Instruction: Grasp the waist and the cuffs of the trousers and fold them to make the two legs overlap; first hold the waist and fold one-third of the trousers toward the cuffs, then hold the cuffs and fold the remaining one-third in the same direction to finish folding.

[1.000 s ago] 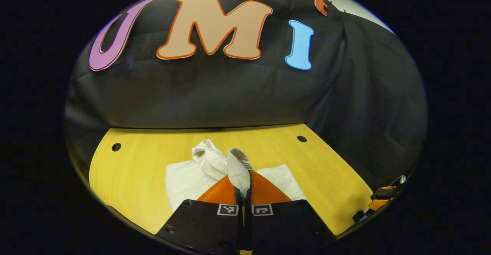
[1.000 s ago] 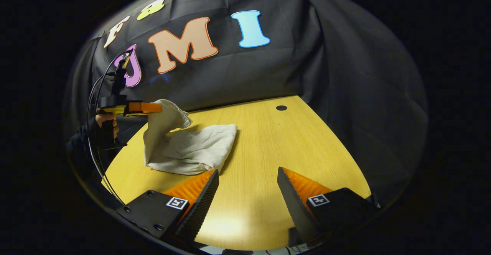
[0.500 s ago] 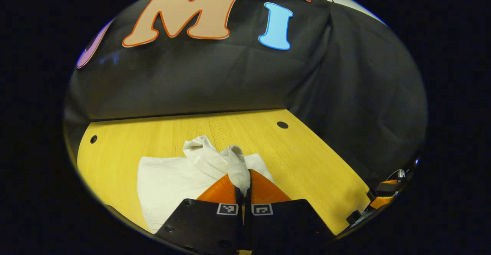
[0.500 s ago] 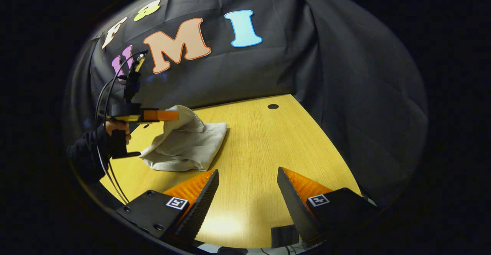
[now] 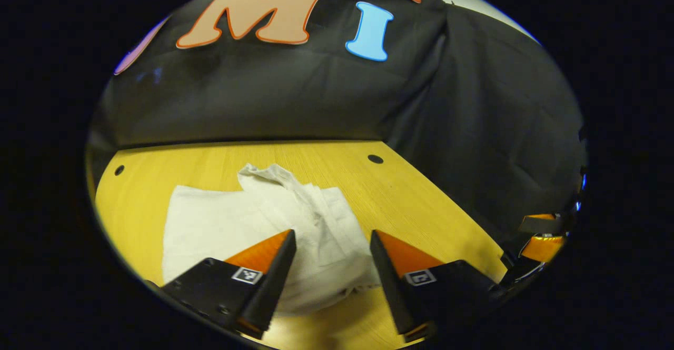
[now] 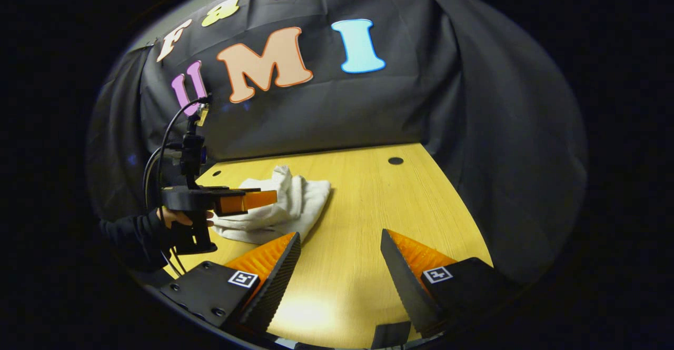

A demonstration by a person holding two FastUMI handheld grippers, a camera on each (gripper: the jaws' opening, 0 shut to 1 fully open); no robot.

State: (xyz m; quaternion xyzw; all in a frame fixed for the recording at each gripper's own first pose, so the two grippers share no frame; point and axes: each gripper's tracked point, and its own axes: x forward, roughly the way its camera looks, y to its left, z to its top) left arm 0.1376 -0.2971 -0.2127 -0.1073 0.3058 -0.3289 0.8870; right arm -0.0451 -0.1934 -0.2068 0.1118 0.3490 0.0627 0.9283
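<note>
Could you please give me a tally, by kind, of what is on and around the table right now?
Trousers: 1, white, folded in a bundle
Table: 1, wooden
Grippers: 2, left gripper and right gripper, both open
Holes in the tabletop: 2
Total: 6

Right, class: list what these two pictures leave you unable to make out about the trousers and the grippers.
- Trousers: near edge hidden behind the left gripper in the left gripper view.
- Waist and cuffs: lost in the bunched folds, both views.
- Trousers: left part hidden behind that gripper in the right gripper view.
- Hand: mostly hidden by the handle.
</note>
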